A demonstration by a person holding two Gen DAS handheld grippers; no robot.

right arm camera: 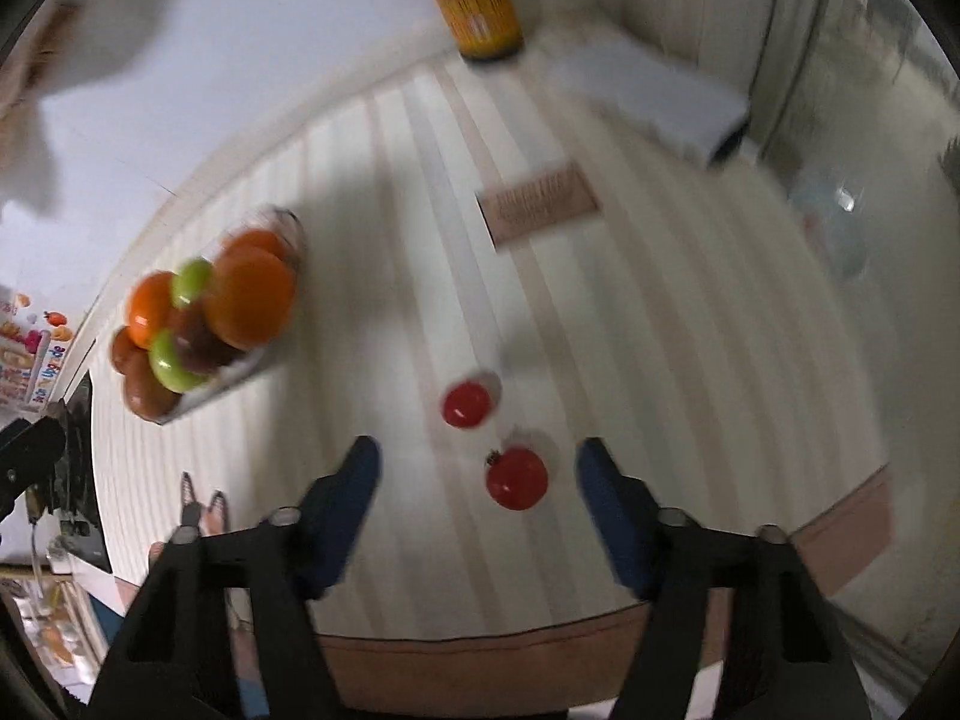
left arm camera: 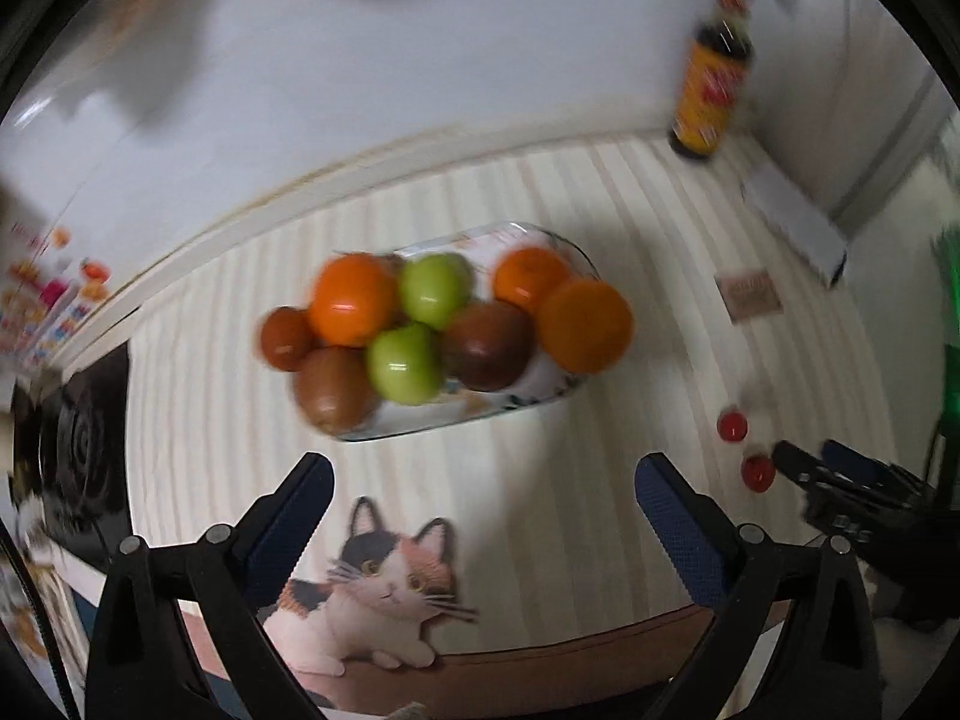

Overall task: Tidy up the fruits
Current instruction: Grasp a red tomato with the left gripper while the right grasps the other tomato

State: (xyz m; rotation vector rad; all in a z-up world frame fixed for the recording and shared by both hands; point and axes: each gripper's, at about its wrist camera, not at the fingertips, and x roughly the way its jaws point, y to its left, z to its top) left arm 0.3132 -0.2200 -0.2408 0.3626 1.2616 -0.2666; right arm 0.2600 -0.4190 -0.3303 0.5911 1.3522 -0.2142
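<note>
Fruit tray [left arm camera: 543, 399] mid-mat, sauce bottle [left arm camera: 714, 78] behind; both fingers apart, empty; tomato [right arm camera: 516, 478] between right fingers [right arm camera: 606, 480]

- The left gripper [left arm camera: 483, 474] fills the bottom of the left wrist view: two black plastic arms with triangular cut-outs, each ending in a slanted finger.
- Its fingers [left arm camera: 678, 531] carry dark blue pads with a fine dotted, grid-like texture.
- Round silver-grey pivot pins sit on the black linkage at lower left and lower right of that frame.
- The right gripper [right arm camera: 477, 459] has the same build in its own view: black arms, blue-padded fingers [right arm camera: 606, 492], grey pivot pins.
- At the right edge of the left wrist view the right gripper shows side-on, black with blue pads and small metal screws.
</note>
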